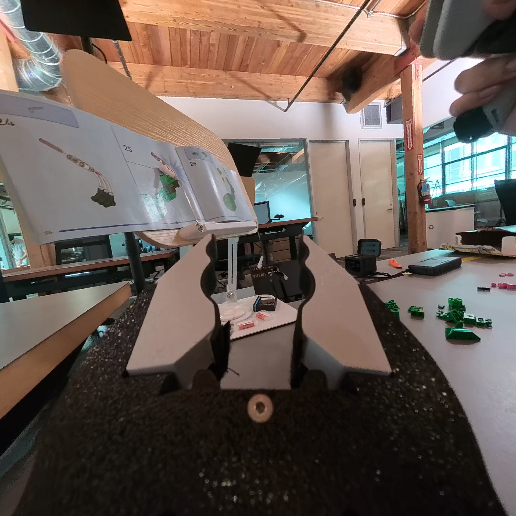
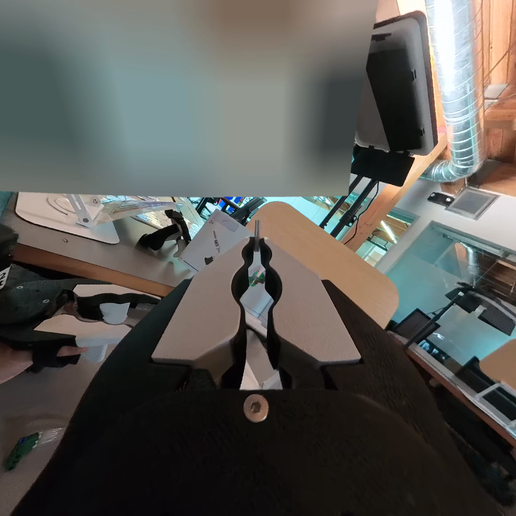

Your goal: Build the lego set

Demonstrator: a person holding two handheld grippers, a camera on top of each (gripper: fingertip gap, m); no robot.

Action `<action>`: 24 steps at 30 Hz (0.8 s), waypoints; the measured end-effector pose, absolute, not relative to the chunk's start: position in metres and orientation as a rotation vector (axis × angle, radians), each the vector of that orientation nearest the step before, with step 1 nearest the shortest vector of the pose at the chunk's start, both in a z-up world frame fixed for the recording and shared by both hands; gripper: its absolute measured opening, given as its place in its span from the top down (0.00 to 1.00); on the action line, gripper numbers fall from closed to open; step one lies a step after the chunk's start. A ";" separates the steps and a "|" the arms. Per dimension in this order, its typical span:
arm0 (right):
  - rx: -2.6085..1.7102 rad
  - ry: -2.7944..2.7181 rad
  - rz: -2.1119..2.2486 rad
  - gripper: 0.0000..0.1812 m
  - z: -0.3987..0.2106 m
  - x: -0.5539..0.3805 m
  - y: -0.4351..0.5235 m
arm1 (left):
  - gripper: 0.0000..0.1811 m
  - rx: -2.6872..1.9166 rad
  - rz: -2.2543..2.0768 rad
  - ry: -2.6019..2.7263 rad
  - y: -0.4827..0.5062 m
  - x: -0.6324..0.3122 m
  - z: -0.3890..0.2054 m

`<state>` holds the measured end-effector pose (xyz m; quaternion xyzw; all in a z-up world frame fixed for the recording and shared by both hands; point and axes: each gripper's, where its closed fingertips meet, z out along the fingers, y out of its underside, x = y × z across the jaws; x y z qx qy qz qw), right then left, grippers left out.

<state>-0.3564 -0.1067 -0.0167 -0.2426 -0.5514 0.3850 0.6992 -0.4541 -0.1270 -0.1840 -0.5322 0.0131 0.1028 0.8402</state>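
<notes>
Green bricks (image 1: 458, 318) litter the grey table (image 1: 446, 391). Left gripper (image 1: 257, 248) gapes empty; right gripper (image 2: 257, 243) pinches a thin grey rod (image 2: 257, 233).

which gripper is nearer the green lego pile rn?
Left, probably. The left gripper hovers open just above the table, with the green lego pile ahead to its right. The right gripper, pinching a thin grey rod, is raised high and aims at the instruction booklet.

Thin grey piece (image 2: 257, 236) at right gripper (image 2: 257, 245) tips: kind too small to tell. Green bricks (image 2: 21, 449) low left: cut by gripper body.
</notes>
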 end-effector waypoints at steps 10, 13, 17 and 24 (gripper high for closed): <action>-0.936 -1.380 0.821 0.99 -0.066 -0.321 -0.088 | 0.69 -1.136 0.243 0.082 -0.124 -0.445 -0.185; -1.148 -1.452 0.762 0.98 -0.122 -0.287 -0.088 | 0.70 -1.127 0.239 0.070 -0.125 -0.446 -0.183; -1.474 -1.495 0.535 0.98 -0.219 -0.215 -0.077 | 0.70 -1.123 0.237 0.061 -0.126 -0.447 -0.183; -1.905 -1.400 0.276 0.98 -0.306 -0.125 -0.062 | 0.70 -1.125 0.246 0.059 -0.129 -0.447 -0.183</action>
